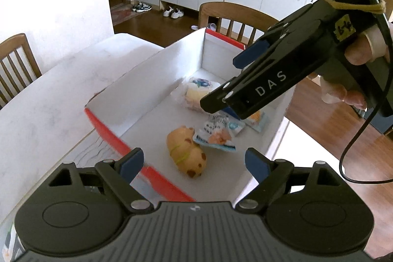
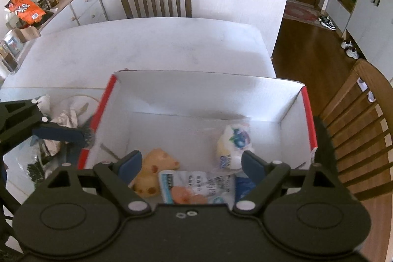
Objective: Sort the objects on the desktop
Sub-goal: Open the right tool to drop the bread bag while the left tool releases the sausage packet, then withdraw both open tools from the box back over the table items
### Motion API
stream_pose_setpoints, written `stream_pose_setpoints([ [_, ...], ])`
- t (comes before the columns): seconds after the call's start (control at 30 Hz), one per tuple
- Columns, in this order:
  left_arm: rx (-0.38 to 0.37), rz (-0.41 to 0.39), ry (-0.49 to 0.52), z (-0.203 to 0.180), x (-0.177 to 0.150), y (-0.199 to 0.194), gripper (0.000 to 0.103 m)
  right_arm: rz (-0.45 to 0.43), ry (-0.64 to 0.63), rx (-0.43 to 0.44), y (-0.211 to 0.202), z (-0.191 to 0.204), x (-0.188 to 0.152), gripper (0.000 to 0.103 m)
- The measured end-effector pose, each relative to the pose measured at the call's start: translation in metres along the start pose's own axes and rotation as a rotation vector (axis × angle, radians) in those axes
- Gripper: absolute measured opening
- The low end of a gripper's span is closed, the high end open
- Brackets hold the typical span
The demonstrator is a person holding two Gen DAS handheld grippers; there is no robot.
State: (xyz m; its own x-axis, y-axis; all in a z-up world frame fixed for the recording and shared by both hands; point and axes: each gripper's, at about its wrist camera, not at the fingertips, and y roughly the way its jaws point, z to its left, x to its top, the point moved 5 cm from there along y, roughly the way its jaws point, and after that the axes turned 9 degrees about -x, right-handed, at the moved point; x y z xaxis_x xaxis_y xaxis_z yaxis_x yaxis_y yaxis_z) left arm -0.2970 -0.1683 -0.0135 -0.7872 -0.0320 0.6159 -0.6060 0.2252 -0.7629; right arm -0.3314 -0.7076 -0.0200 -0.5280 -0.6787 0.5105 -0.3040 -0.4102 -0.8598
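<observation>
A white cardboard box with red edges stands on the white table, and the sorted things are already lying on its floor. 4 items are seen inside: a tan squishy toy with brown spots, a flat snack packet with blue and pink print, a wrapped round bun with a blue label, and a small blue packet that is partly hidden.

The right claw is held just above the box floor, over the flat packet. Its jaws are wide apart and nothing is held between them. The left claw is held over the near red edge of the box, also wide open and empty.

In the right wrist view, a heap of crumpled paper and wrappers is seen on the table just beside the left wall of the box, outside it. It is judged that this heap is what remains to be sorted. To do the step well, the empty claws should be lifted straight up, clear of the walls, so that the light cardboard is not pushed. The heap should then be approached from above by the left claw, which is nearer to it.

The toy looks soft and rounded, so a gentle squeeze is enough. The packets are thin, glossy and slippery, and an edge is better to pinch than the flat face. The crumpled paper looks light and springy, and it may slip out if it is pinched loosely.
</observation>
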Motion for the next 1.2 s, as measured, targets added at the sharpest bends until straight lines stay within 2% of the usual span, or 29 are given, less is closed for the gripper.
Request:
stream_pose_setpoints([
  [0.57,-0.008,-0.048,0.03,0.019,-0.062,-0.075,0.09,-0.043,0.019,0.012,-0.042,0.097,-0.011,0.088],
  [1.03,0.02,-0.123,-0.052,0.075,-0.105,-0.129,0.09,-0.053,0.012,0.028,-0.057,0.161,-0.019,0.088],
  [1.2,0.045,-0.125,-0.078,0.099,-0.119,-0.139,0.09,-0.049,0.0,0.04,-0.055,0.182,-0.022,0.088],
])
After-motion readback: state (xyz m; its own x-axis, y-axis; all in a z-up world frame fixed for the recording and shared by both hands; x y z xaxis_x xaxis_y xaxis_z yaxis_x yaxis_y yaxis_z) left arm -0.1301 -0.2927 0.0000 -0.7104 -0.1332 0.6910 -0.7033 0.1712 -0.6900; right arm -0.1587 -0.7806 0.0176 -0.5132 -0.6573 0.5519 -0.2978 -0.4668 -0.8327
